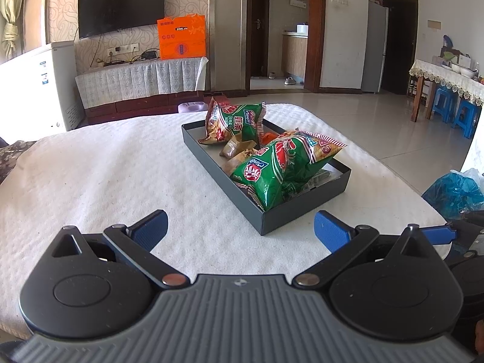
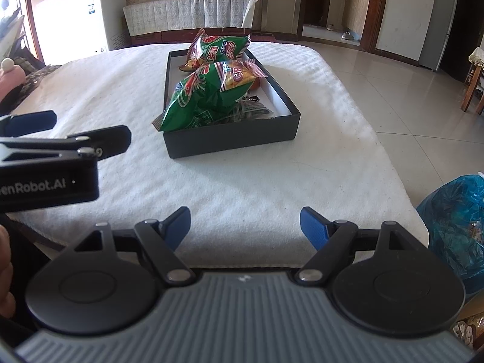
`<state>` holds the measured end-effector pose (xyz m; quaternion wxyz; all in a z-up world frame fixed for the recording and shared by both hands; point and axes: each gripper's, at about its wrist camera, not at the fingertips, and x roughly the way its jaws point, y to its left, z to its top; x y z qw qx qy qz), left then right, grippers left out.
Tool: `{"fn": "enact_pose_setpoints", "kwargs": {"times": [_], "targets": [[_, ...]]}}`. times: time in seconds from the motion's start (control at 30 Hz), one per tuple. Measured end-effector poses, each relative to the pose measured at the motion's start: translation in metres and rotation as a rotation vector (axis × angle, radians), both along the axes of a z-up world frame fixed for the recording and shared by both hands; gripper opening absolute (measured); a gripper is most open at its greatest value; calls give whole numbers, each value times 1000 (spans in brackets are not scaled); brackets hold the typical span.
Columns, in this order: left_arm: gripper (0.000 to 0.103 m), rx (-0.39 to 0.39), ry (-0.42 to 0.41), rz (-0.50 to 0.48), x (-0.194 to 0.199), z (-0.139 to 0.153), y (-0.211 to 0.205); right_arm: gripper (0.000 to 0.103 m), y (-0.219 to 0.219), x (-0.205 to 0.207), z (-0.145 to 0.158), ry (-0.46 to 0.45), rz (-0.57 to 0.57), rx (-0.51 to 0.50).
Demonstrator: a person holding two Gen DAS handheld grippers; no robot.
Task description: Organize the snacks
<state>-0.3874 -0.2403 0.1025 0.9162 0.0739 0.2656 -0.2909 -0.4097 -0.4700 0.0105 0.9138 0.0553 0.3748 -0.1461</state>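
A shallow black box point(image 1: 302, 211) point(image 2: 230, 143) sits on a white towel-covered table point(image 1: 106, 175) point(image 2: 248, 187). Inside lie two green snack bags, one at the near end point(image 1: 281, 166) point(image 2: 208, 96) and one propped at the far end point(image 1: 239, 119) point(image 2: 219, 48), with small wrapped snacks point(image 1: 237, 148) point(image 2: 254, 110) between and under them. My left gripper point(image 1: 240, 231) hovers open and empty near the box's front corner; its side shows in the right wrist view point(image 2: 30, 133). My right gripper point(image 2: 245, 225) is open and empty, short of the box.
A blue plastic bag point(image 1: 456, 193) point(image 2: 453, 220) hangs off the table's right edge. Tiled floor lies to the right. A TV cabinet with an orange box point(image 1: 181, 37) stands behind, and a dining table with blue stools point(image 1: 447, 112) is far right. A hand point(image 2: 6, 275) shows at left.
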Motion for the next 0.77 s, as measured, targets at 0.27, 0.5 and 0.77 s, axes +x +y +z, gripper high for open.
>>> {"fn": "enact_pose_setpoints", "kwargs": {"times": [0.27,0.5,0.77], "targets": [[103,2,-4,-5,0,1,1,81,0,0,0,0,0,0],[103,3,-3,-7,-1,0,0,81,0,0,1,1,0,0],[103,-3,-15,-34,-3,1,0,81,0,0,1,1,0,0]]}}
